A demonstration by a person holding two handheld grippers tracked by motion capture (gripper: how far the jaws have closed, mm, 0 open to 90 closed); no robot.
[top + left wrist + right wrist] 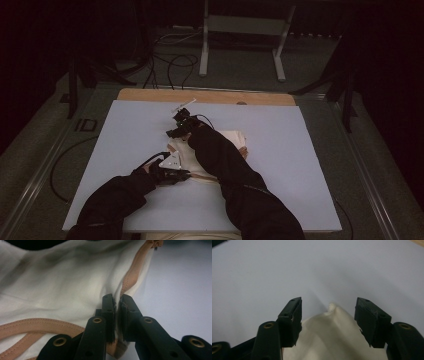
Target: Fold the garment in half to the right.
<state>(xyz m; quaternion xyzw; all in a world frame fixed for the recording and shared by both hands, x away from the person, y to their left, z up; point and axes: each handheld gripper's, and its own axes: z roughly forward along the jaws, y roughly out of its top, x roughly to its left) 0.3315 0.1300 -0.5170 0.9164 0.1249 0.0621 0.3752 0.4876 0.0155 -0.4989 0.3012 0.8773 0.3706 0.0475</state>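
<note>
A cream cloth bag with tan straps (235, 142) lies on the pale blue board (130, 130), mostly under my forearms. My left gripper (186, 173) is at the bag's near left edge. In the left gripper view my left gripper (117, 302) is shut on the cloth bag (62, 285), pinching its cream fabric beside the tan strap (132, 272). My right gripper (176, 131) reaches to the bag's far left corner. In the right gripper view my right gripper (328, 308) stands open, with a raised corner of the cloth bag (332, 335) between its jaws, untouched.
A small white stick-like object (183, 105) lies on the board near its far edge. A strip of wooden table (210, 96) shows beyond the board. Cables (172, 62) and a metal stand's legs (240, 45) are on the dark floor behind.
</note>
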